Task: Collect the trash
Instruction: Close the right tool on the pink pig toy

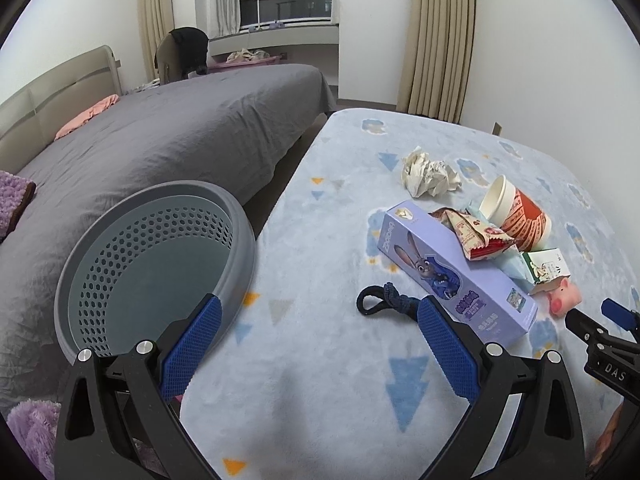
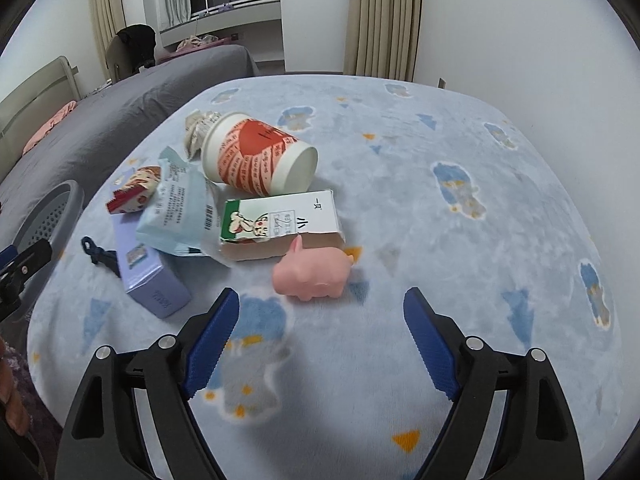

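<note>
A pile of trash lies on the light-blue blanket: a crumpled paper ball [image 1: 430, 174], a tipped red-and-white paper cup [image 2: 258, 154], a red snack wrapper [image 1: 478, 234], a pale-blue pouch [image 2: 178, 210], a torn white-and-green carton [image 2: 280, 224] and a purple rabbit box [image 1: 452, 276]. A pink toy pig [image 2: 314, 270] and a dark-blue cord [image 1: 384, 300] lie beside them. A grey perforated basket [image 1: 160, 264] stands at the left, empty. My left gripper [image 1: 320, 344] is open between the basket and the purple box. My right gripper [image 2: 322, 344] is open just short of the pig.
A bed with a grey cover [image 1: 180, 132] runs along the left behind the basket. Purple fluffy fabric [image 1: 28, 436] lies at the lower left. Curtains [image 1: 440, 36] and white walls stand behind. Open blanket stretches to the right of the pile [image 2: 460, 220].
</note>
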The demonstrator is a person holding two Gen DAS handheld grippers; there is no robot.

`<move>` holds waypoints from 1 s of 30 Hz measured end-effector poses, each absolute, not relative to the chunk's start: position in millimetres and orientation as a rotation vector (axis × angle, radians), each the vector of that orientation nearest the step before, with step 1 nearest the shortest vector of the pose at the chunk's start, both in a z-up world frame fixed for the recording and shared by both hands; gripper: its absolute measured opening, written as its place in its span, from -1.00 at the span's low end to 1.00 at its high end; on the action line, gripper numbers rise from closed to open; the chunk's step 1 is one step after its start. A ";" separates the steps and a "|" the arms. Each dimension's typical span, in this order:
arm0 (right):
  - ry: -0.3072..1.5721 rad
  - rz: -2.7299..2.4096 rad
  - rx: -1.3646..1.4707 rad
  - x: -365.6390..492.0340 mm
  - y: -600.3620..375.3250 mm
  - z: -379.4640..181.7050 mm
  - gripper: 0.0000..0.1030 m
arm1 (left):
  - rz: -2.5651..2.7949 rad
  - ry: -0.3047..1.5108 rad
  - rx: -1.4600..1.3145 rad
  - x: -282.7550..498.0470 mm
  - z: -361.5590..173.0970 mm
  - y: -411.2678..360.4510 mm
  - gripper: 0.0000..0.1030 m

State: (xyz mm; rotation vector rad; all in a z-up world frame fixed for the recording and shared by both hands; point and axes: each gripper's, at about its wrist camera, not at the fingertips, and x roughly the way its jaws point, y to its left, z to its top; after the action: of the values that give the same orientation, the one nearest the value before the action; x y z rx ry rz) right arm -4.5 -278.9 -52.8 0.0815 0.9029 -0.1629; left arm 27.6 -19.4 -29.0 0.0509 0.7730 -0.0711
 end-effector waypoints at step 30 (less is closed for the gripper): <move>1.005 -0.215 0.107 35.6 -294.4 -86.6 0.84 | -0.053 0.809 0.086 35.3 -41.4 -27.6 0.87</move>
State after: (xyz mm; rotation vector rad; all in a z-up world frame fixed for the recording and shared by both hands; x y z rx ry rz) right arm 35.6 -294.4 -86.6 0.1072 1.0051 -0.2145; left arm 35.3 -27.6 -41.4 0.0861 0.8091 -0.0529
